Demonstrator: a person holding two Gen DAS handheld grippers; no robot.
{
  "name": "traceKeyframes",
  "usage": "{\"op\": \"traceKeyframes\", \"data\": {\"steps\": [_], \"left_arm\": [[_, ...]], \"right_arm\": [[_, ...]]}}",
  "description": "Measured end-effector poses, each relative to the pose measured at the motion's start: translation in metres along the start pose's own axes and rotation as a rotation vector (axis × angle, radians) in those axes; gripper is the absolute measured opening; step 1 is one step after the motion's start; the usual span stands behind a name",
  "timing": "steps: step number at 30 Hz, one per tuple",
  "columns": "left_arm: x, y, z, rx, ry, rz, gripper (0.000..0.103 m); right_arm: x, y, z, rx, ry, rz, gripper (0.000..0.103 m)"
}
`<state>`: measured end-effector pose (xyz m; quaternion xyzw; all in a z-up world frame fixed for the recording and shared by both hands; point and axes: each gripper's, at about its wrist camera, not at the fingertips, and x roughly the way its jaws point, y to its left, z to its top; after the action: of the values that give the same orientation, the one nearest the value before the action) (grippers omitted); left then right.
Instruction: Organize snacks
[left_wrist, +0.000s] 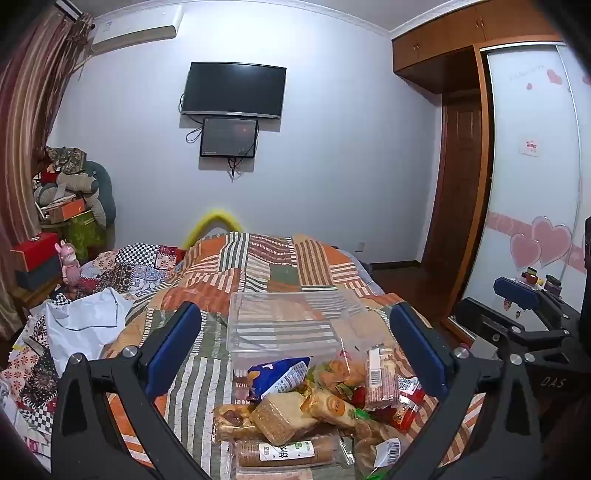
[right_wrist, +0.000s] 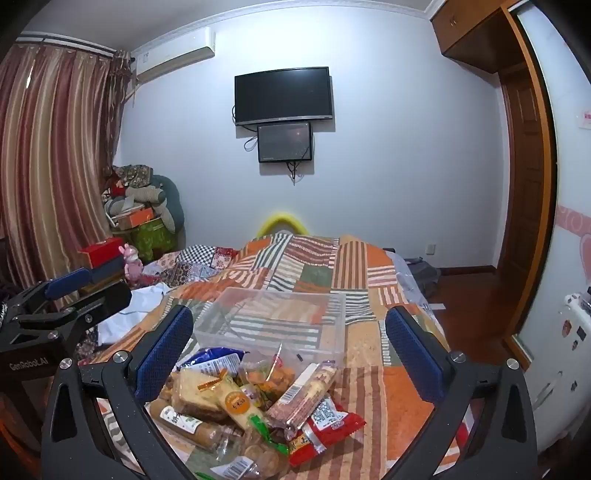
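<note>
A pile of wrapped snacks (left_wrist: 314, 410) lies on the patchwork bedspread (left_wrist: 280, 266), with a blue packet (left_wrist: 280, 376) and a pink wafer pack (left_wrist: 380, 376) on top. An empty clear plastic box (left_wrist: 288, 325) stands just behind the pile. My left gripper (left_wrist: 295, 343) is open above the pile and holds nothing. In the right wrist view the pile (right_wrist: 251, 402) and box (right_wrist: 273, 321) sit between the fingers of my right gripper (right_wrist: 288, 339), which is open and empty. The right gripper also shows at the right edge of the left wrist view (left_wrist: 517, 295).
White cloth (left_wrist: 85, 325) and patterned bedding lie on the bed's left. Boxes and a pink doll (left_wrist: 70, 266) stand at the left by the curtain. A TV (left_wrist: 234, 90) hangs on the far wall. A wardrobe (left_wrist: 532, 184) and wooden floor are to the right.
</note>
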<state>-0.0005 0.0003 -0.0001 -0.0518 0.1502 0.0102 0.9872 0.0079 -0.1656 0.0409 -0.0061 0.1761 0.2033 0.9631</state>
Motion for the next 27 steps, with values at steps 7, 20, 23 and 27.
{"op": "traceKeyframes", "data": {"steps": [7, 20, 23, 27], "left_arm": [[-0.003, 0.002, 0.005, 0.007, -0.008, 0.005, 0.103], [-0.001, -0.004, -0.004, 0.017, -0.019, 0.003, 0.103], [0.000, -0.005, -0.004, 0.019, -0.014, 0.002, 0.103], [0.002, -0.006, -0.006, 0.024, -0.012, 0.004, 0.103]], "right_arm": [[-0.002, 0.000, 0.000, 0.003, -0.004, -0.005, 0.103], [-0.006, -0.006, 0.001, 0.027, -0.021, 0.014, 0.103], [-0.006, -0.005, 0.002, 0.028, -0.021, 0.017, 0.103], [-0.006, -0.005, 0.001, 0.027, -0.022, 0.016, 0.103]]}}
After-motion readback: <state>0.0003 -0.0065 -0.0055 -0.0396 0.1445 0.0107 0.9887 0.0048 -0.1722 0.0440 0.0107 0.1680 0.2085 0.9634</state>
